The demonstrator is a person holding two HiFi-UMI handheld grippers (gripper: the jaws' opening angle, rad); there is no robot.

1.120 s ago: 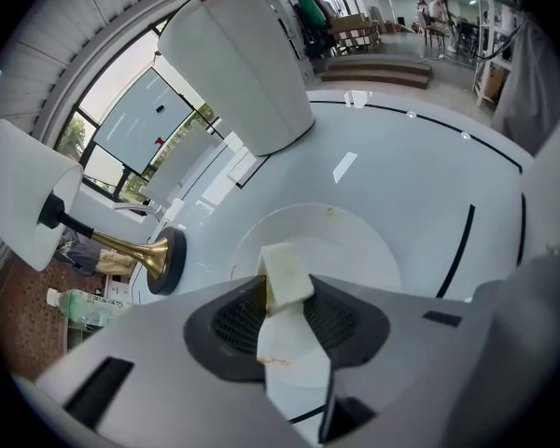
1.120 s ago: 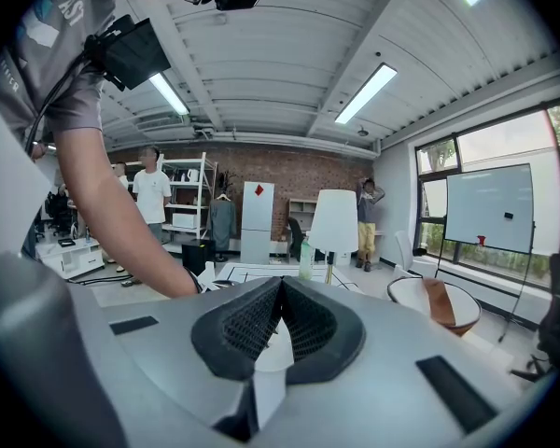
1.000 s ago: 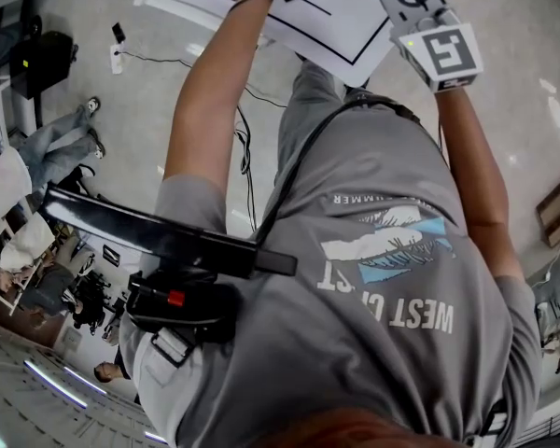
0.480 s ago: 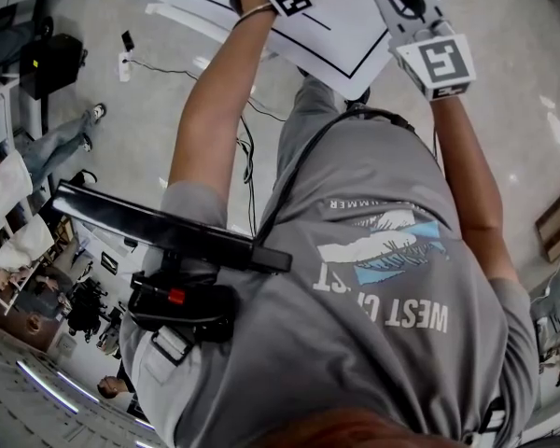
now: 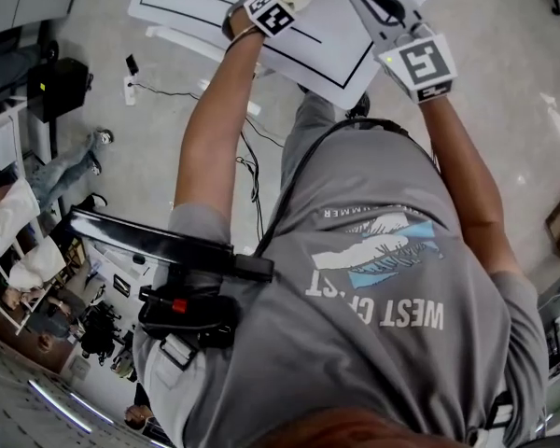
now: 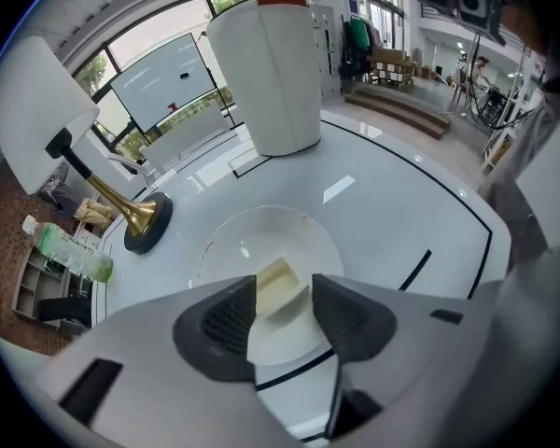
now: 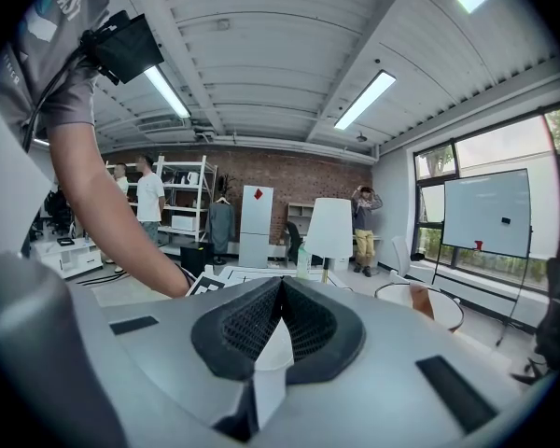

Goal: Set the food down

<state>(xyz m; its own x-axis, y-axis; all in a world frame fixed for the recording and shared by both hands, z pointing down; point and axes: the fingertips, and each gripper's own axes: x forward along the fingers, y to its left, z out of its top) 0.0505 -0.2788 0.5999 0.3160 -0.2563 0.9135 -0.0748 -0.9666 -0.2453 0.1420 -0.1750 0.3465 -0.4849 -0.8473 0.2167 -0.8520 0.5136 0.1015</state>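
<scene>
Left gripper view: the left claw [image 6: 283,286] points down at a white plate [image 6: 289,231] on a white table [image 6: 401,194], its two dark padded jaws standing apart. Between them lies the food [image 6: 276,278], a small pale yellow block that appears to rest flat on the plate. It sits close against the left jaw, with a gap showing on the right, so it does not look clamped. Beyond the plate stand a lamp with a brass stem and dark base [image 6: 142,220], a tall white cylinder [image 6: 266,73] and a green bottle [image 6: 70,248]. The block looks light and soft, something like butter or cheese, likely to dent or smear under pressure and perhaps slippery. Any hold would best be gentle, across its two long flat sides. Right gripper view: the right claw [image 7: 280,286] is raised toward the room, jaws pressed together at the tips with nothing between them.
</scene>
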